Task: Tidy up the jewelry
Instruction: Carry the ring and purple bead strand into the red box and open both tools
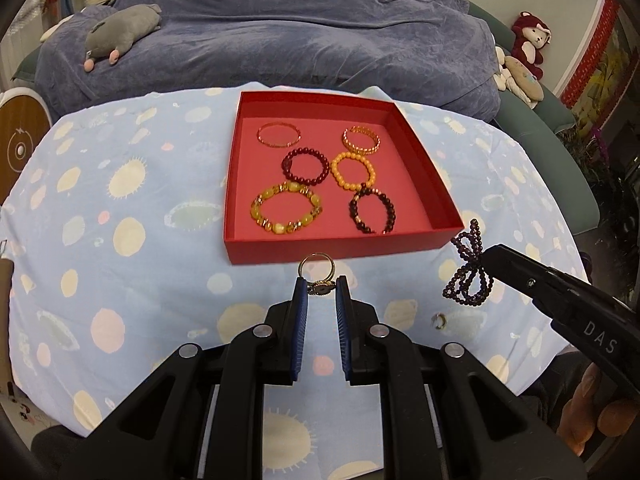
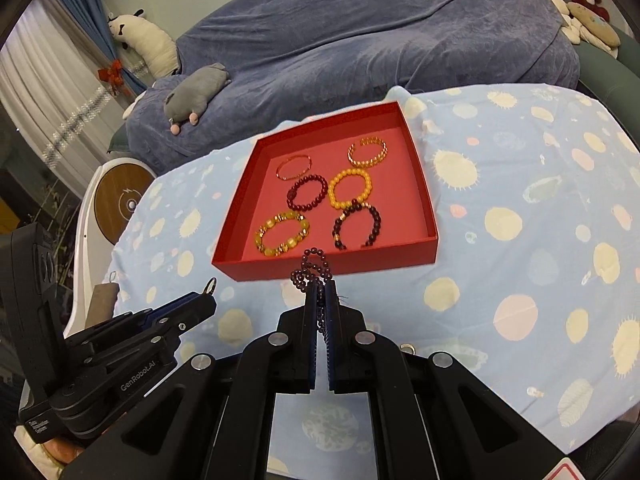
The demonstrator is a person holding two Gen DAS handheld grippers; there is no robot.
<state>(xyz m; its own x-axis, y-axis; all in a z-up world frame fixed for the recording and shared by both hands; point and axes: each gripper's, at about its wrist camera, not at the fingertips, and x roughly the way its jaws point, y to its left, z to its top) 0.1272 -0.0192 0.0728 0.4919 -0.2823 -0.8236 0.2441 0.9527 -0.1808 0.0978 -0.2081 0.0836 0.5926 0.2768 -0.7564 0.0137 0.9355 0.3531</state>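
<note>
The left gripper (image 1: 322,286) is raised, its jaws pinching a ring (image 1: 316,270) at the tips. The right gripper (image 2: 320,292) hangs beside it, jaws nearly together, clamping a bead strand (image 2: 312,270).

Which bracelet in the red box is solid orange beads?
The orange bead bracelet, middle row, right side, beside the dark red bead bracelet; the rest are gold, dark or mixed yellow.

both wrists face red tray (image 1: 340,246)
</note>
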